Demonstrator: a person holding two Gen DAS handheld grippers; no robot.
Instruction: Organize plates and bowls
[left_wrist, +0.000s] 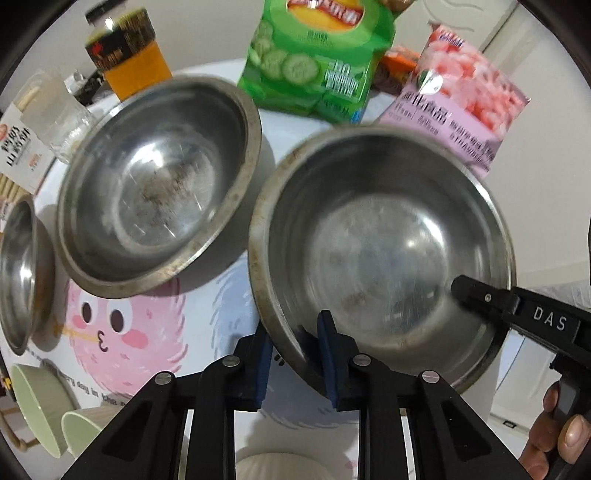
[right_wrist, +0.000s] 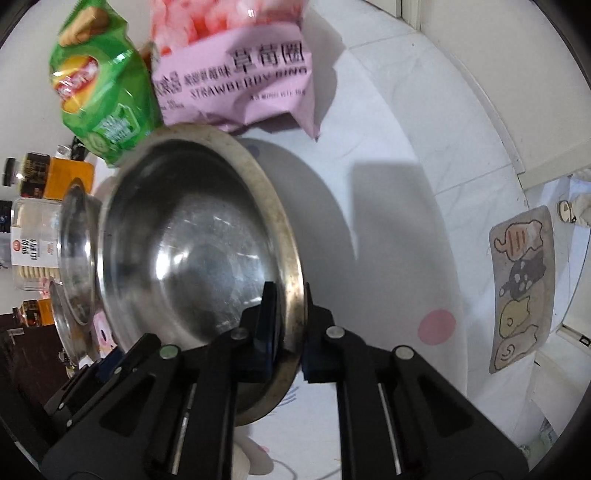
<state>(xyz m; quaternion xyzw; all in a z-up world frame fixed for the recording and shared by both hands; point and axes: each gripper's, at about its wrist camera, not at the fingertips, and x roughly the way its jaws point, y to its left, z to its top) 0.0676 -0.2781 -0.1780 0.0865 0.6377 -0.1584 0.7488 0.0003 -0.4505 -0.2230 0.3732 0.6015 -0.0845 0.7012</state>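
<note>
A steel bowl (left_wrist: 384, 251) is held between both grippers. My left gripper (left_wrist: 295, 354) is shut on its near rim, one blue pad inside and one outside. My right gripper (right_wrist: 290, 325) is shut on the opposite rim of the same bowl (right_wrist: 192, 251); its black finger (left_wrist: 480, 295) shows inside the bowl at the right of the left wrist view. A second steel bowl (left_wrist: 159, 184) stands on the table to the left. A third steel bowl (left_wrist: 22, 273) sits at the far left edge. Two pale green bowls (left_wrist: 40, 410) lie at the lower left.
A green chips bag (left_wrist: 314, 62) and a pink strawberry-ring snack bag (left_wrist: 458, 99) stand behind the bowls. An orange drink bottle (left_wrist: 129, 55), a clear glass (left_wrist: 59, 118) and a cracker box (left_wrist: 18, 147) are at the back left. The tablecloth (left_wrist: 122, 332) has a pink cartoon face.
</note>
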